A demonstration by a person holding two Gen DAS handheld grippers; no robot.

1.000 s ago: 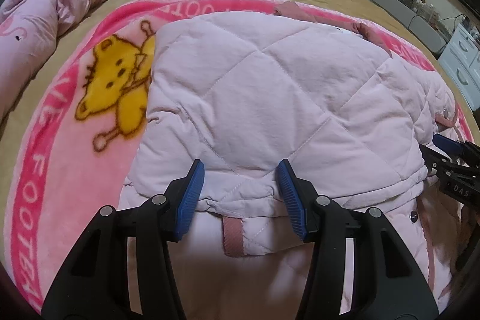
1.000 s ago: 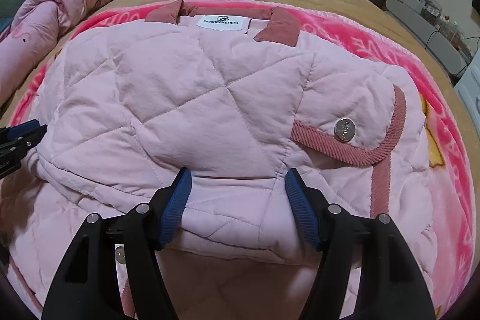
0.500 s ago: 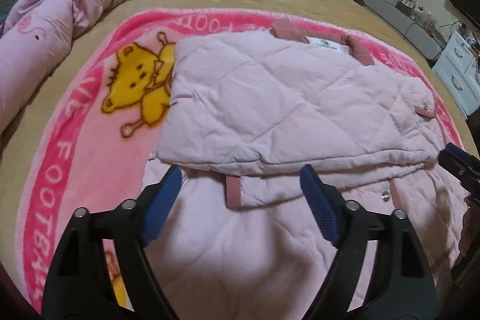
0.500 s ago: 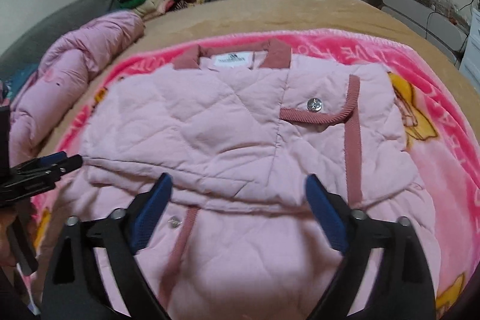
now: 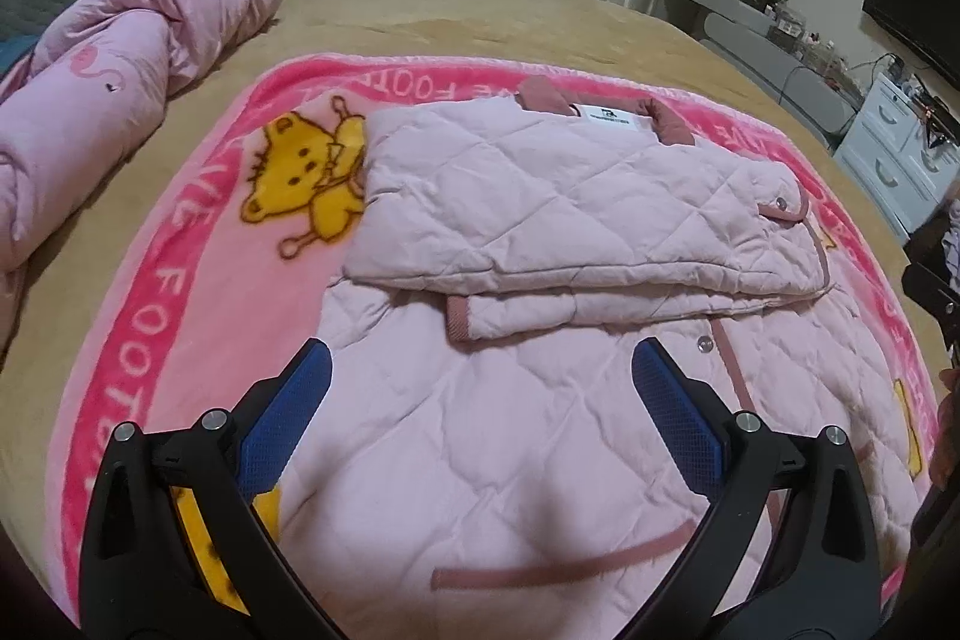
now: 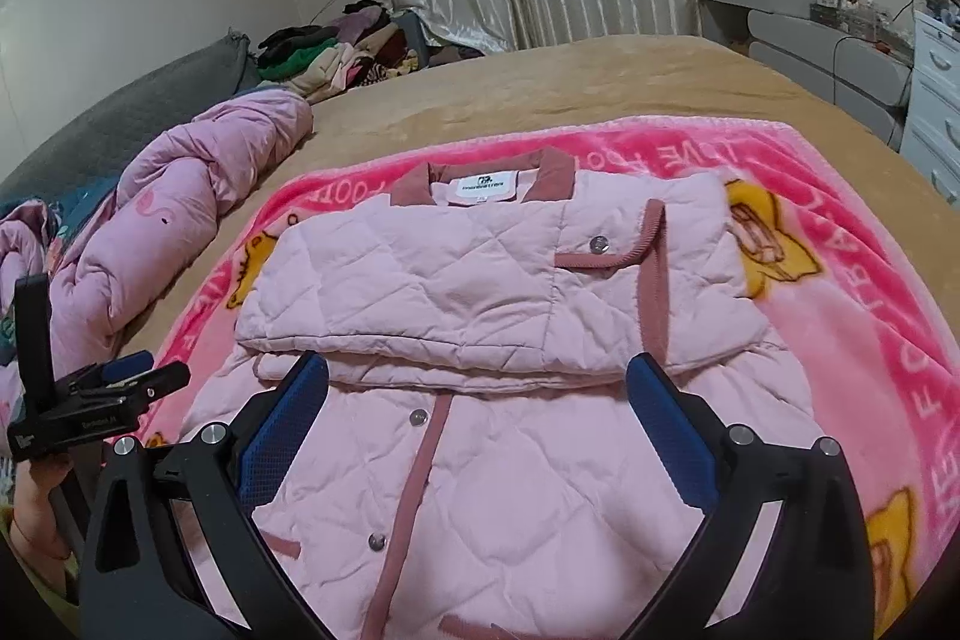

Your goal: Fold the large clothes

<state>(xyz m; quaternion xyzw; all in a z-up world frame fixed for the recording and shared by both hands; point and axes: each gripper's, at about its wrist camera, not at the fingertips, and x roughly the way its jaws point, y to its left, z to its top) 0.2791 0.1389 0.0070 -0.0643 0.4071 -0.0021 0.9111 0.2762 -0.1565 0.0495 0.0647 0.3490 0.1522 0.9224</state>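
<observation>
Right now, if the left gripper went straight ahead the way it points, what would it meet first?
Most likely the pink jacket, probably its lower front panel before the folded-over edge; depth is unclear. The left gripper is open.

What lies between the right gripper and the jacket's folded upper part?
Only the pink quilted jacket itself: its flat lower half, with snaps, runs from the open right gripper to the fold, in the right wrist view.

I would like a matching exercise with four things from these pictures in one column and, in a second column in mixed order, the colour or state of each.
Things:
1. quilted jacket
2. jacket collar
3. left gripper
4. cartoon blanket

Colours or states:
A. open, holding nothing
B. hot pink border with yellow figures
C. pale pink, sleeves folded across the chest
D. dusty rose

Pairs: 1-C, 2-D, 3-A, 4-B
</observation>
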